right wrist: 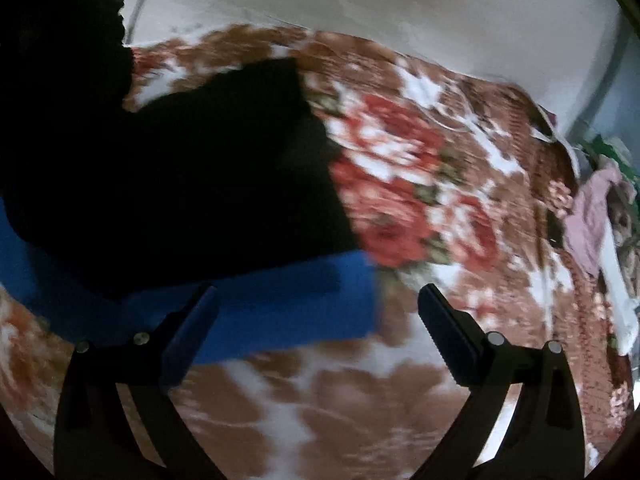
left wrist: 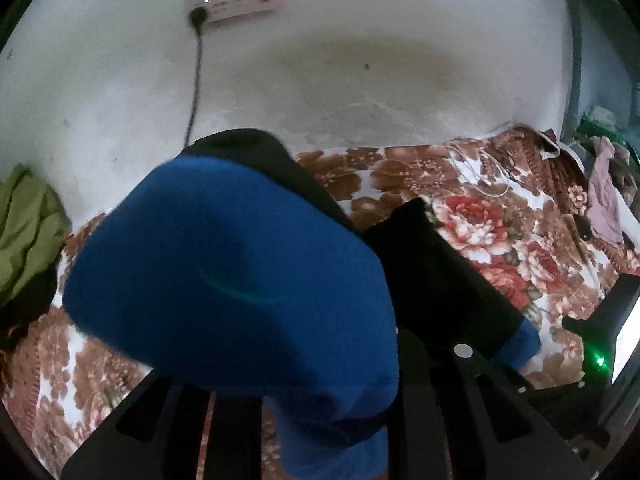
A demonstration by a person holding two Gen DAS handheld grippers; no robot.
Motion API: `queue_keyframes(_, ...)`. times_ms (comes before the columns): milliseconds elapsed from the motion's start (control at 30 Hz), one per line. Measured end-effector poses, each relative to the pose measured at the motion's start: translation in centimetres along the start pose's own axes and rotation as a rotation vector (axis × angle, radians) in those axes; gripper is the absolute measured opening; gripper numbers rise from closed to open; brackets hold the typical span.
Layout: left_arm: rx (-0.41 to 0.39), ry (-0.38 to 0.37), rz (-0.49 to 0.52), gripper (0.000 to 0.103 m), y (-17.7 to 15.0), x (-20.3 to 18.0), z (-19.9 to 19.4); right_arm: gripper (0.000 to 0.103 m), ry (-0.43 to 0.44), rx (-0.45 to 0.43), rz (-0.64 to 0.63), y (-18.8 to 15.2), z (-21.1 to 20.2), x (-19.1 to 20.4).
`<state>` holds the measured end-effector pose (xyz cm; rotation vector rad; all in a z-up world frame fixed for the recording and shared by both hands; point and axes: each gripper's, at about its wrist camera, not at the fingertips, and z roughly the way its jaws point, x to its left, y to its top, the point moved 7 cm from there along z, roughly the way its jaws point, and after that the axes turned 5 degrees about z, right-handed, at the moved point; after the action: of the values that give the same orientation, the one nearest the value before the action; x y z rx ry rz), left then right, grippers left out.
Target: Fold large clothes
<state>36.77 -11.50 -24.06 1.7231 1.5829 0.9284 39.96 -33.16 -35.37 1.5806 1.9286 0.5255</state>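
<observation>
The garment (left wrist: 232, 264) is a large piece of clothing, bright blue over one broad part and black over the rest, with a blue band along one edge of the black part. In the left wrist view the blue cloth rises in a thick bunch straight out of the left tool (left wrist: 332, 420), whose fingers stand close together and pinch the fabric; the cloth covers the fingertips, so the exact grip is hidden. The black part trails away from it and lies on the bed (left wrist: 500, 240), which is covered by a brown, red and white flowered blanket, toward the bed's far edge by the wall (left wrist: 360, 60). The right wrist view is blurred. There the right tool (right wrist: 318, 312) has its fingers spread wide, and the blue band (right wrist: 280, 304) of the garment lies beside and behind its left finger; whether that finger touches the cloth cannot be told. A green cloth (left wrist: 28, 224) sits at the left end of the bed, cut off by the view's edge.
</observation>
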Motion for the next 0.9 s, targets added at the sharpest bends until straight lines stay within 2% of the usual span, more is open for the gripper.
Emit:
queue_keyframes(133, 0.019, -0.002, 0.087, 0.017, 1.0, -4.1, 1.4, 0.098, -0.022, 0.026, 0.049, -1.0, 0.8, -4.2)
queue_keyframes(267, 0.054, 0.04, 0.303, 0.017, 1.1, -10.1, 3.4, 0.098, -0.035, 0.028, 0.083, -1.8, 0.7, -7.4)
queue_keyframes(367, 0.095, 0.037, 0.398, 0.017, 0.7, -13.6, 5.1, 0.098, -0.043, 0.025, 0.092, -2.3, 0.5, -9.3)
queue_keyframes(600, 0.232, 0.066, 0.691, 0.017, -3.8, -21.0, 9.9, 0.098, -0.074, 0.014, 0.118, -3.1, 0.6, -13.9)
queue_keyframes(700, 0.256, 0.075, 0.773, 0.021, -5.7, -22.8, 10.5, 0.098, -0.087, 0.014, 0.135, -3.5, 0.7, -15.8)
queue_keyframes(800, 0.262, 0.124, 0.881, 0.021, -7.6, -23.9, 11.3, 0.098, -0.1, 0.016, 0.139, -4.2, 0.5, -17.5)
queue_keyframes(900, 0.232, 0.156, 0.95, 0.021, -9.0, -24.2, 12.1, 0.098, -0.111, 0.017, 0.128, -5.0, 0.2, -18.3)
